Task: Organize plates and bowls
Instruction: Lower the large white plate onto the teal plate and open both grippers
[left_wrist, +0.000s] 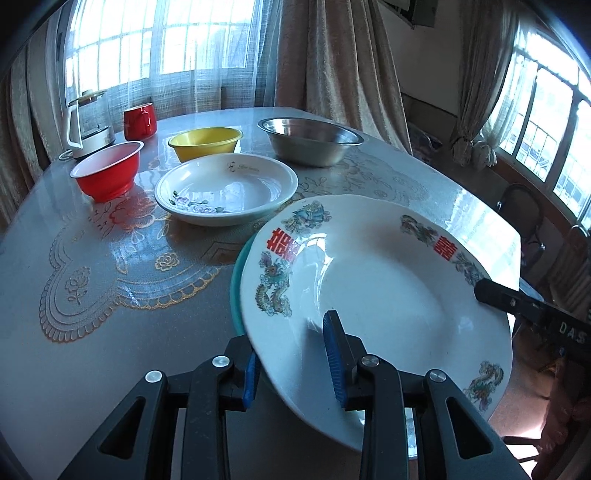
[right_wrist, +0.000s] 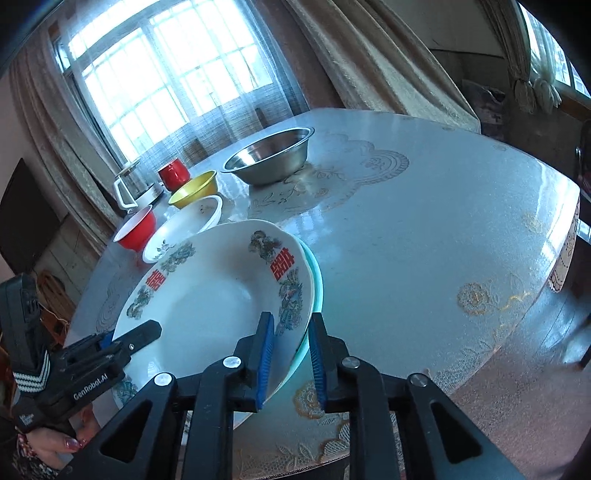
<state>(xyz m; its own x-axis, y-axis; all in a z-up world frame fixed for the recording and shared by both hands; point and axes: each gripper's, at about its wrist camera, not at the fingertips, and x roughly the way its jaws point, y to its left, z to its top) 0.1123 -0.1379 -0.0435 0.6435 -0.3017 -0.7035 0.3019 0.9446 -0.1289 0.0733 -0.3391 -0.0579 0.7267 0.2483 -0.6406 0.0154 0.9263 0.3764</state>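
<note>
A white plate (left_wrist: 388, 288) (right_wrist: 207, 306) with dragon prints and red characters lies tilted on a teal plate (left_wrist: 236, 288) (right_wrist: 316, 280). My left gripper (left_wrist: 291, 339) is shut on the near rim of this stack, one pad on top of the white plate and one underneath. In the right wrist view the left gripper (right_wrist: 129, 338) shows at the plate's left rim. My right gripper (right_wrist: 291, 319) is shut on the opposite rim, with both plate edges between its pads. One of its fingers (left_wrist: 495, 295) shows at the right in the left wrist view.
Further back on the lace-patterned table (left_wrist: 110, 332) (right_wrist: 424, 258) stand a flowered white plate (left_wrist: 225, 188), a red bowl (left_wrist: 107, 173), a yellow bowl (left_wrist: 205, 142), a steel bowl (left_wrist: 310, 140), a red mug (left_wrist: 139, 120) and a glass kettle (left_wrist: 88, 122). A chair (left_wrist: 521, 206) stands off the right edge.
</note>
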